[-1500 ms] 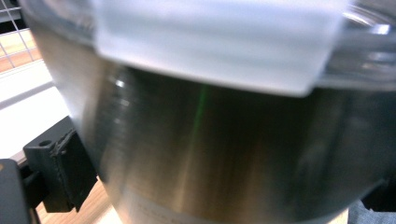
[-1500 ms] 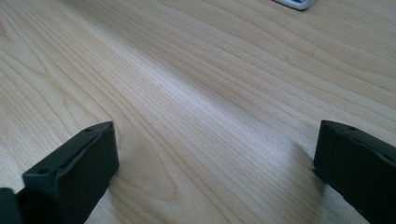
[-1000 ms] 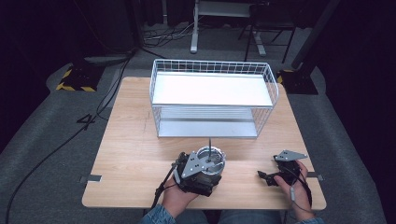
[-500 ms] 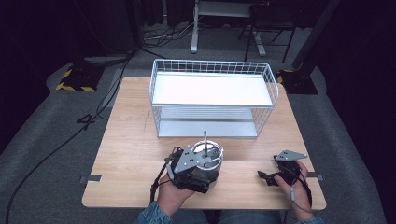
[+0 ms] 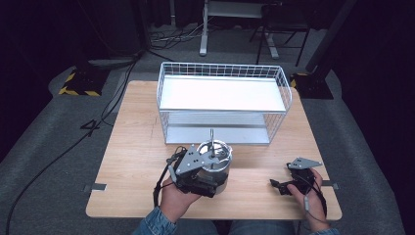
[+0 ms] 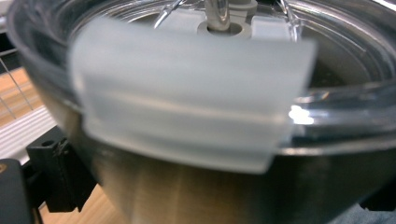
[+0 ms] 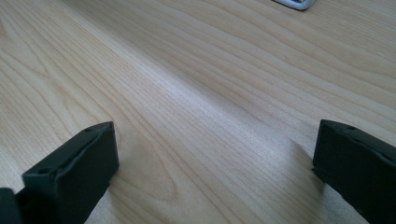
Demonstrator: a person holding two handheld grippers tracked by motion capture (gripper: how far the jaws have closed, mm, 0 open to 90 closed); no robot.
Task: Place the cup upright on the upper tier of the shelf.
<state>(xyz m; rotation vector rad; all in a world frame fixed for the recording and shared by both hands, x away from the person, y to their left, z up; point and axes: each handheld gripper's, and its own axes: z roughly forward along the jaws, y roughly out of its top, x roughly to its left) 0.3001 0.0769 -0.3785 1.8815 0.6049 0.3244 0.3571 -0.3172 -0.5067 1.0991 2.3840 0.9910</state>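
A steel pot (image 5: 219, 165) with a glass lid (image 6: 327, 60) and a thin upright knob is near the table's front, just before the wire rack. My left gripper (image 5: 205, 171) is shut on the pot from the near side, its grey plate covering part of the lid. In the left gripper view the pot wall (image 6: 224, 186) is very close, with a translucent white rim piece (image 6: 187, 102) across it and my black jaws at either side. My right gripper (image 5: 278, 186) rests open on bare wood at the front right, and nothing lies between its fingers (image 7: 74, 163).
A white two-tier wire rack (image 5: 222, 93) stands at the back middle of the wooden table (image 5: 132, 147). Bare wood lies left of the pot and between the two hands. Cables and stands are on the dark floor beyond the table.
My left gripper with the pot has shifted slightly away from the person, toward the rack. The right gripper has stayed put.
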